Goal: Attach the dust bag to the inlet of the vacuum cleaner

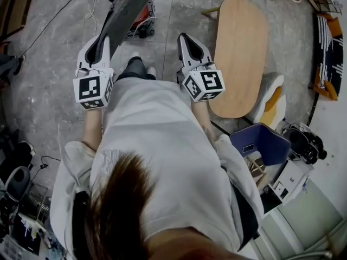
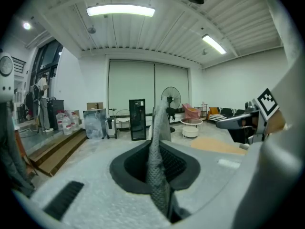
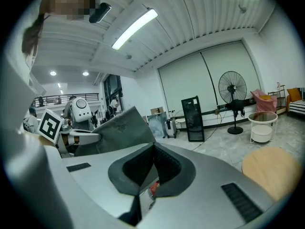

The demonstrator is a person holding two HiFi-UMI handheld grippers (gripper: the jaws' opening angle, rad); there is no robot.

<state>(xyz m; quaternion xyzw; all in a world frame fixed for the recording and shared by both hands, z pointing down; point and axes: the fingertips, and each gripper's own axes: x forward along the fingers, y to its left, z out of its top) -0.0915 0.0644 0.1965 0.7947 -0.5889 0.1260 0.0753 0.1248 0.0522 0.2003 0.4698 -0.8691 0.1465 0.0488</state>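
Note:
The grey dust bag (image 1: 126, 14) is a flat sheet that sticks out forward from my left gripper (image 1: 104, 41), which is shut on its near edge. In the left gripper view the bag (image 2: 157, 171) stands edge-on between the dark pads. On the floor ahead, the red and black vacuum cleaner (image 1: 143, 21) is partly hidden behind the bag. My right gripper (image 1: 186, 40) is held level beside the left one, shut with nothing in it. In the right gripper view its pads (image 3: 164, 163) meet, and the bag (image 3: 119, 128) shows at the left.
An oval wooden table (image 1: 238, 58) stands on the right, close to my right gripper. A blue chair (image 1: 260, 144) and boxes lie behind it. Cables run over the grey floor (image 1: 59, 31). A standing fan (image 3: 232, 87) and a black rack (image 3: 193, 118) are far ahead.

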